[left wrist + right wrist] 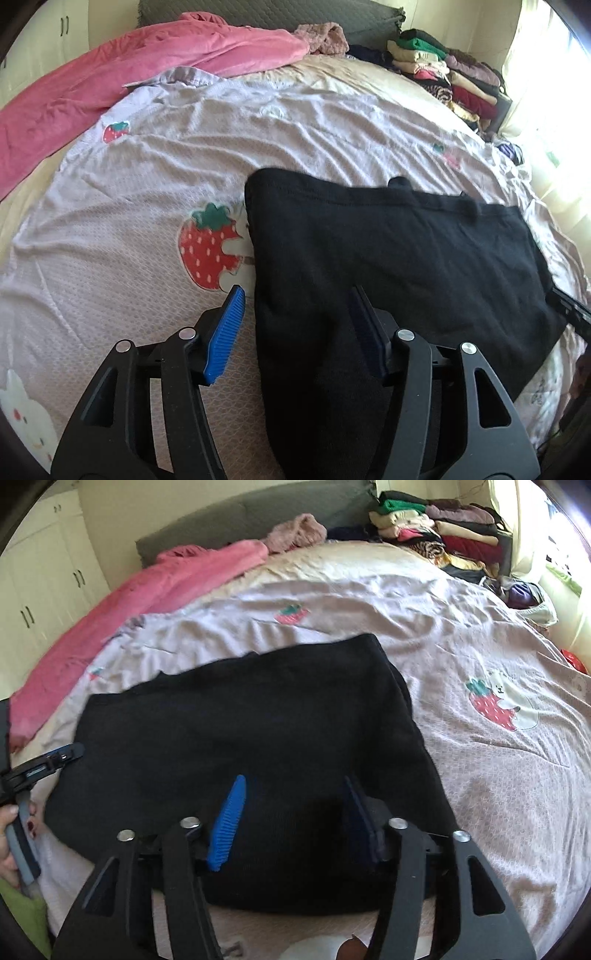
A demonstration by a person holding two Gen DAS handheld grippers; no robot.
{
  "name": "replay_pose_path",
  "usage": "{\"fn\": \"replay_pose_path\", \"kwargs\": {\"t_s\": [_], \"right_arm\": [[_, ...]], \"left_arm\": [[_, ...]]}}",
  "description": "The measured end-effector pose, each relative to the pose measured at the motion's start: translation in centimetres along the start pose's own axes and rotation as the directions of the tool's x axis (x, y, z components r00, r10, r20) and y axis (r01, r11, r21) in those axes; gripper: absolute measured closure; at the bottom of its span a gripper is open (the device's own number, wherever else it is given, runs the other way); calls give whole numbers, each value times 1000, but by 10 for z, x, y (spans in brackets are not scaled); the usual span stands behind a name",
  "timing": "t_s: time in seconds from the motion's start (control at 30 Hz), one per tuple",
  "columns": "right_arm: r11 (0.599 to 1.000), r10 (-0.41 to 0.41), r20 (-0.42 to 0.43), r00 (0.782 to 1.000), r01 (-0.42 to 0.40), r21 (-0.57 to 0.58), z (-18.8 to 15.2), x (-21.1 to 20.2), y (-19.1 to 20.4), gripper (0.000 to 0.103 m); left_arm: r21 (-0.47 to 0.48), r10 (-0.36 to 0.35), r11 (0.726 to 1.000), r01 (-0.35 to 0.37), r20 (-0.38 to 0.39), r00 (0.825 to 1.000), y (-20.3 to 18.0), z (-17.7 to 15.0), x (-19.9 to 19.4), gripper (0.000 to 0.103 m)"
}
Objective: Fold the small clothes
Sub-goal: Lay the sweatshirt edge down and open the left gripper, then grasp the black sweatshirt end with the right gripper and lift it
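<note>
Strawberry-print bedspread (155,177) bears black garment (388,251); both grippers' fingers (231,823) parted, holding nothing.

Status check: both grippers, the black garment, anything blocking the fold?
Left gripper open, right gripper open, nothing held. Black garment flat on the bedspread, partly folded. Nothing in the way.

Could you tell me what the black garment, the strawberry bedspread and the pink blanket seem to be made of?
Black garment: likely a soft matte knit; it drapes limply and shows faint ribbing, with no sheen.
Strawberry bedspread: probably thin woven or waffle-textured cotton; a fine grid pattern and many shallow wrinkles show.
Pink blanket: seemingly plush fleece; the surface looks fuzzy, with thick, rounded folds.
</note>
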State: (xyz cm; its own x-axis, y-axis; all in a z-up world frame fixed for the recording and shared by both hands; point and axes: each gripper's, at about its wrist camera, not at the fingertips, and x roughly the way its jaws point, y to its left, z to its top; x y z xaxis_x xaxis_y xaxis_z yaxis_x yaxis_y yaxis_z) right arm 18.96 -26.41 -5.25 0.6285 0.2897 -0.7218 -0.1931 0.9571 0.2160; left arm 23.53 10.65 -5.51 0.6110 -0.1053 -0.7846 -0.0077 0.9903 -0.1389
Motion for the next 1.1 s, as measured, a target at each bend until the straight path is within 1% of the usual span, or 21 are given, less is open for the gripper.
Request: {"fn": "replay_pose_path", "kwargs": {"t_s": [0.03,0.07,0.13,0.17,0.2,0.23,0.3,0.37,0.5,0.73,0.8,0.97,1.1], "right_arm": [[1000,7,9,1000,-7,-11,-1,-5,5,46],[1000,16,16,1000,-15,-17,-2,-9,9,42],[999,46,37,998,-45,-19,-4,-19,19,34],[998,60,45,997,-59,-26,-4,-24,24,31],[997,70,57,996,-67,-42,-5,-30,32,25],[996,69,66,995,-65,-53,-4,-33,38,22],[993,86,88,992,-78,-91,-4,-41,54,21],[989,100,90,991,-89,-118,-5,-45,66,19],[974,130,95,987,-109,-198,-9,-50,100,15],[934,189,52,981,-163,-317,-20,-40,151,14],[923,197,41,980,-171,-344,-23,-36,164,14],[892,201,11,980,-178,-416,-34,-24,190,14],[869,181,-4,983,-162,-467,-43,-16,203,14]], "left_arm": [[-1,-1,1000,1,-3,1000,-1,1,-3,46],[1,0,1000,0,-7,1000,-2,1,-5,42],[7,0,1000,0,-4,1000,-3,3,-11,41],[6,-4,1000,4,2,1000,-3,4,-14,37],[4,-10,1000,10,10,1000,-3,6,-18,33],[6,-14,1000,14,18,1000,-4,8,-22,32],[12,-15,1000,15,31,999,-5,9,-28,30],[10,-12,1000,12,44,999,-5,11,-33,25],[7,8,1000,-8,53,999,-1,14,-36,19],[-10,22,1000,-21,66,998,6,18,-39,15],[-19,23,1000,-22,68,997,9,18,-39,13],[-32,30,999,-28,63,998,15,19,-37,13],[-44,29,999,-26,62,998,17,19,-35,12]]}}
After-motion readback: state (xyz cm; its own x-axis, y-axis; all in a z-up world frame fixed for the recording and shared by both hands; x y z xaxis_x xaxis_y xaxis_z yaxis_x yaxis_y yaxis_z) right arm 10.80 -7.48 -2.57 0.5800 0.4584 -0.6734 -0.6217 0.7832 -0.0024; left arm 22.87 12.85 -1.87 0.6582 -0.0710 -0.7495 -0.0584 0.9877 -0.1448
